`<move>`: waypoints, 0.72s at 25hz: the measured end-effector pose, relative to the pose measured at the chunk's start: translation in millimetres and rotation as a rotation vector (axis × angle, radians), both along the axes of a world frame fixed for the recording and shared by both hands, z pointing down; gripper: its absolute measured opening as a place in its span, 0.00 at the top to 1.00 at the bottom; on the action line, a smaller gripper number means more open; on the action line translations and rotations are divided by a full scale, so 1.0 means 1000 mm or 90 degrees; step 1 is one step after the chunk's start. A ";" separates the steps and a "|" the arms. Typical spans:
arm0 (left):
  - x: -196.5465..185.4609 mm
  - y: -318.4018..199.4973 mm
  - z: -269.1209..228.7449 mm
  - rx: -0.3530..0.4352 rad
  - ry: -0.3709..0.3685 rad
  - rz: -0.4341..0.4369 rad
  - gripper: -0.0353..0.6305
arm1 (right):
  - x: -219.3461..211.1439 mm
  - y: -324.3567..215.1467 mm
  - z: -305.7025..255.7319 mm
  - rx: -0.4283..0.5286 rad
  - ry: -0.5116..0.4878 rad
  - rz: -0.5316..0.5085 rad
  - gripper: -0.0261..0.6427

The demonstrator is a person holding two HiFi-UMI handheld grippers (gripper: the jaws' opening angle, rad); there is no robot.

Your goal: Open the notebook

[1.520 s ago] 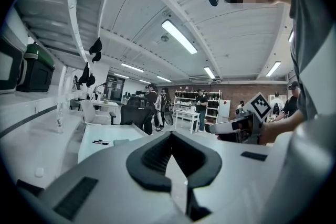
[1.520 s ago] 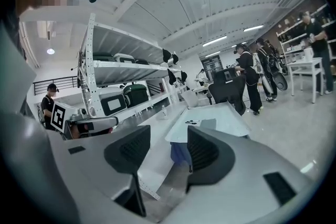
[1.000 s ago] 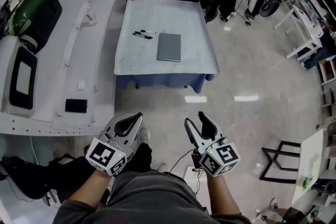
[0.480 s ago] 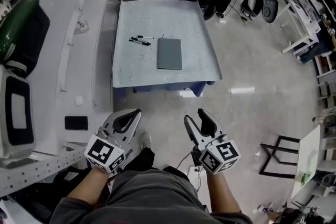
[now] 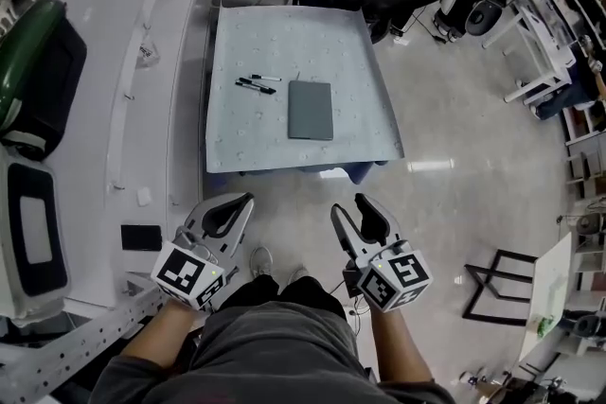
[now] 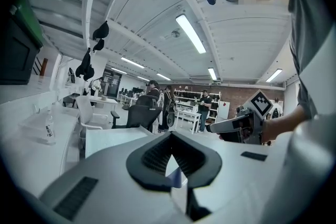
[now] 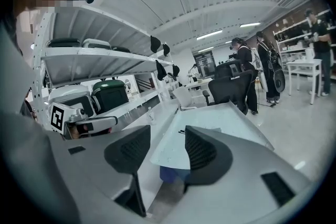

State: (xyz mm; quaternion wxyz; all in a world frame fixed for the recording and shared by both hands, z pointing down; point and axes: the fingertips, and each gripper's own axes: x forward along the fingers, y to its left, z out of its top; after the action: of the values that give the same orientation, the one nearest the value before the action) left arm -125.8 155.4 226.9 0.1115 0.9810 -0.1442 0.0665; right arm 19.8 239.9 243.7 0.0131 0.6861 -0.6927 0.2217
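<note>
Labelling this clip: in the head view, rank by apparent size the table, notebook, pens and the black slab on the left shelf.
1. table
2. notebook
3. black slab, though it sits nearer the camera
4. pens

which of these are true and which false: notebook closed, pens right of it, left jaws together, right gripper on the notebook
1. The notebook lies closed on the table. True.
2. The pens lie to the right of the notebook. False: in the head view they lie to its left.
3. The left gripper has its jaws together with nothing held. True.
4. The right gripper grips the notebook. False: its jaws stand apart and empty, short of the table's near edge.
</note>
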 end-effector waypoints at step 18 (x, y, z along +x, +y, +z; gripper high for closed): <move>0.057 -0.074 0.035 -0.014 -0.030 -0.029 0.95 | 0.065 -0.078 0.045 -0.023 -0.028 -0.008 0.66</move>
State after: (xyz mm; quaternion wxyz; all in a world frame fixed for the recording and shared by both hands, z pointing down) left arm -68.7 81.8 261.7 0.1204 0.9743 -0.1685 0.0890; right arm 84.7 161.7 289.0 0.0115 0.6765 -0.6928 0.2493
